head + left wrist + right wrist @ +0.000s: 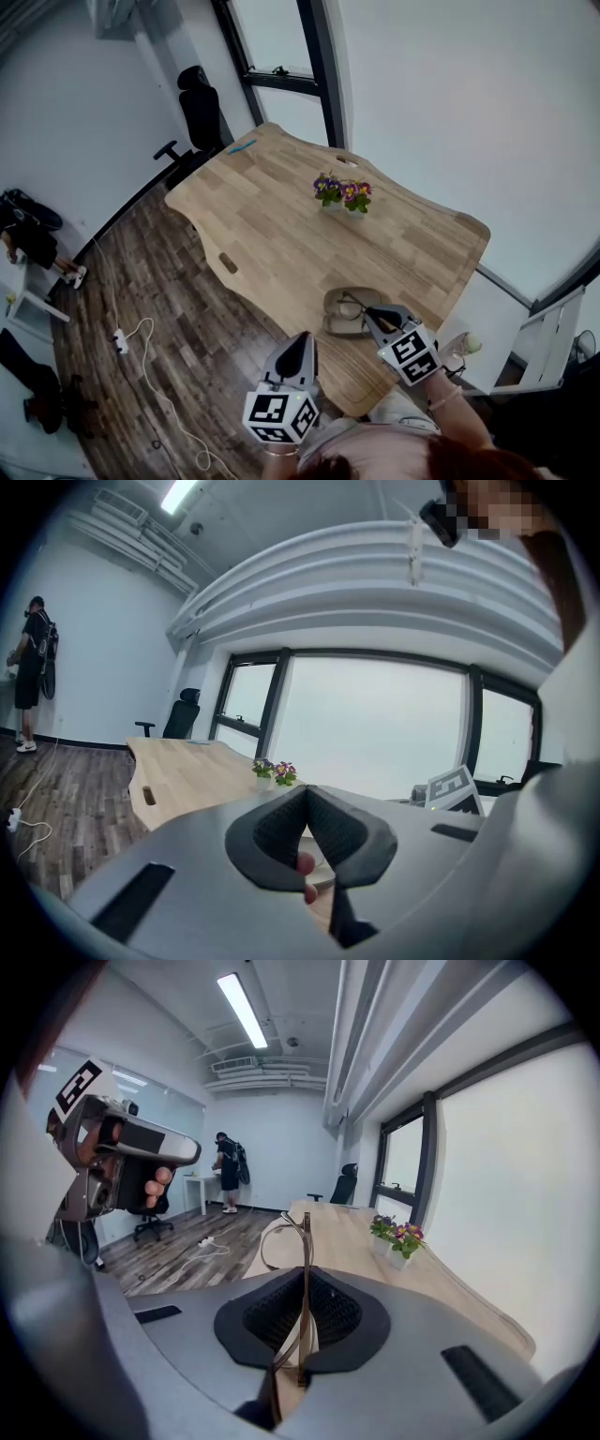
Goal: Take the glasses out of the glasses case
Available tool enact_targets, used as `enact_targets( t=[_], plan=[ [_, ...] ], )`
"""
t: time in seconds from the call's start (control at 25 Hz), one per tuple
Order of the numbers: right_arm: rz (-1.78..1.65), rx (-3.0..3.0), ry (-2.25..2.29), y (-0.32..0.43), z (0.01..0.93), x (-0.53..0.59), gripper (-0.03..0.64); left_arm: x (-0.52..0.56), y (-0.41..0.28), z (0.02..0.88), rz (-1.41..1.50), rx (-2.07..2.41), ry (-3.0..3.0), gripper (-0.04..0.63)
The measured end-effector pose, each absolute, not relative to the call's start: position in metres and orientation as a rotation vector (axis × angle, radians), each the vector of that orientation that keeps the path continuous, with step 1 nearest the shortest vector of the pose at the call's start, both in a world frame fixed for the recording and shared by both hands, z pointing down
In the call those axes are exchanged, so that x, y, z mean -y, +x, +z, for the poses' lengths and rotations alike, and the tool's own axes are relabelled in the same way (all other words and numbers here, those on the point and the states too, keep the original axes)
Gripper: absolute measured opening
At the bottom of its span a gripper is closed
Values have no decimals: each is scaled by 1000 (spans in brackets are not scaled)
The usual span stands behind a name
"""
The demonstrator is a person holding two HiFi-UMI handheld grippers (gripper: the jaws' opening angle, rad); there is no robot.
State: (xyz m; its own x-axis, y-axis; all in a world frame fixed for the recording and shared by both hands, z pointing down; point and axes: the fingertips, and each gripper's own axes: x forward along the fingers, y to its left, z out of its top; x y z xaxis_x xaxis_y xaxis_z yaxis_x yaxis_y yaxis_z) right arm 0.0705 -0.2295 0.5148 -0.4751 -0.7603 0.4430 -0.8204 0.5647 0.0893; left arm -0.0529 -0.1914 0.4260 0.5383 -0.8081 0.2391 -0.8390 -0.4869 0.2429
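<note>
The glasses case [339,314], tan and lying open, rests near the front edge of the wooden table [281,225]. My right gripper [369,317] hovers at the case and is shut on a temple arm of the thin-framed glasses [354,302]. In the right gripper view the glasses [281,1234] stick up and forward out of the shut jaws [305,1279], lifted above the table. My left gripper [304,343] hangs to the left of the case, off the table's edge, shut with nothing in it [307,803].
A small pot of purple and yellow flowers [343,192] stands mid-table. A black office chair [197,117] is at the far end. A white cable [141,366] trails over the wood floor on the left. A person [228,1172] stands by a far desk.
</note>
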Motion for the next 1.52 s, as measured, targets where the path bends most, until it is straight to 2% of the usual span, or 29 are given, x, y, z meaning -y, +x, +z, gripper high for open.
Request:
enact_targets(
  t=[1.52],
  plan=[
    [70, 2553, 1866, 75, 392, 153, 12, 162, -75, 380, 32, 1209, 2689, 0]
  ],
)
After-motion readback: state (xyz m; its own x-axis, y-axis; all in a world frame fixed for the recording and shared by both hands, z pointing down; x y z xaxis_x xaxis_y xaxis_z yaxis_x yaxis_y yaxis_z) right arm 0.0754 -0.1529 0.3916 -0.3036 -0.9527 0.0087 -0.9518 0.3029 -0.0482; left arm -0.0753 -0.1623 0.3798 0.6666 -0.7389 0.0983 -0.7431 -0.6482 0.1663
